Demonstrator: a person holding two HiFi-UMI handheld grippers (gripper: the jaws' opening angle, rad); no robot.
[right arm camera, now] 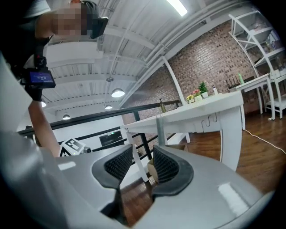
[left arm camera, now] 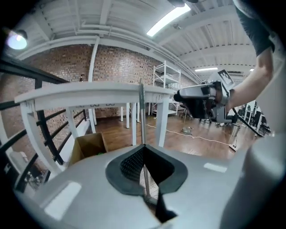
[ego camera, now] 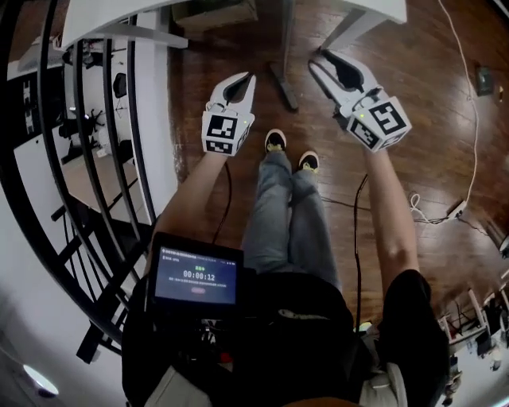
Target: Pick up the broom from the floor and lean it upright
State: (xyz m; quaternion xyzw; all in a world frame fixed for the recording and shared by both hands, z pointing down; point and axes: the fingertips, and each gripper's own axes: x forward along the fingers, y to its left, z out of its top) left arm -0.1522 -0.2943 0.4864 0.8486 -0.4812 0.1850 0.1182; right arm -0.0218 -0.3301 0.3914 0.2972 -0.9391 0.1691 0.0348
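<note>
The broom stands upright, its dark head (ego camera: 282,86) on the wooden floor and its thin grey handle (ego camera: 287,28) leaning against the white table's edge (ego camera: 374,8). My left gripper (ego camera: 251,77) hovers just left of the broom head, shut and empty. In the left gripper view the handle (left arm camera: 141,112) rises beyond the left gripper (left arm camera: 143,146). My right gripper (ego camera: 318,60) is to the right of the broom, open with nothing between its pads. In the right gripper view the handle (right arm camera: 158,127) shows past the right gripper (right arm camera: 143,150), apart from it.
A black stair railing (ego camera: 87,159) runs down the left side. A cardboard box (left arm camera: 89,147) sits under the table (left arm camera: 89,94). A white cable (ego camera: 469,119) trails over the floor at right. The person's feet (ego camera: 275,141) stand just behind the broom head.
</note>
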